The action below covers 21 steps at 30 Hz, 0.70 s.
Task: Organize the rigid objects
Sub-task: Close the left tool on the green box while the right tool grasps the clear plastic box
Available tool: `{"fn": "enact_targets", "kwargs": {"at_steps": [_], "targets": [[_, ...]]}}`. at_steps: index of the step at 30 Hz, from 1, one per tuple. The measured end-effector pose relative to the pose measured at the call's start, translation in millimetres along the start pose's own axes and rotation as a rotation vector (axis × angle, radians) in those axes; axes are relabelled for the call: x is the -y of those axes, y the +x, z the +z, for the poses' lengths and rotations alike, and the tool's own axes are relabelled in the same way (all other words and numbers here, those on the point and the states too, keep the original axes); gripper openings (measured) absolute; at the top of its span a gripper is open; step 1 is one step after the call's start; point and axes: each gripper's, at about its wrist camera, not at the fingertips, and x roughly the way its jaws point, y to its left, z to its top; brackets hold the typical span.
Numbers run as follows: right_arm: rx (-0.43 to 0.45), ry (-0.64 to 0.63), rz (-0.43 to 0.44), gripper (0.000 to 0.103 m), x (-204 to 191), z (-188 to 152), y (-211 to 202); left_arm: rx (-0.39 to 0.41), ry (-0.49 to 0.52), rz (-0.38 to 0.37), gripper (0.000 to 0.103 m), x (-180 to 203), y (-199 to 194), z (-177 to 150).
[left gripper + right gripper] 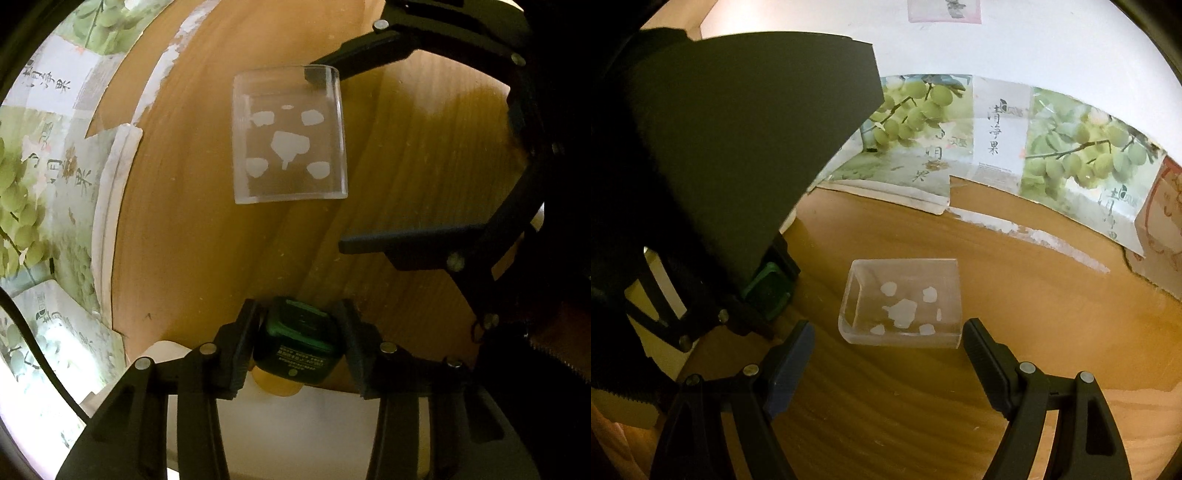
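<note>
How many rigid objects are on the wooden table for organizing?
2. A clear plastic box lies near the table's middle, between the open right gripper's fingers. A dark green case is clamped in the left gripper at the table's edge. Others may be hidden.

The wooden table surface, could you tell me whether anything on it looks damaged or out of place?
Yes. Along the far edge of the table, just in front of the grape-printed cardboard, a ragged whitish strip runs where the surface looks peeled or scraped. The clear plastic box and the green box look intact.
</note>
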Motion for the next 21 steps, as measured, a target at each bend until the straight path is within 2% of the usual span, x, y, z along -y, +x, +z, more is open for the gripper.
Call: {"fn": "enact_targets", "kwargs": {"at_steps": [5, 10, 21], "targets": [[-0.008, 0.030, 0.005, 0.082, 2.4, 1.8, 2.8, 0.000, -0.027, 0.011, 0.047, 1.1, 0.6, -1.8], [-0.020, 0.045, -0.019, 0.063, 5.7, 4.9, 3.0, -0.002, -0.058, 0.017, 0.047, 0.5, -2.3, -5.9], [-0.069, 0.073, 0.002, 0.063, 6.2, -0.2, -3.6, -0.013, -0.130, -0.003, 0.047, 8.4, -6.2, -11.7]]}}
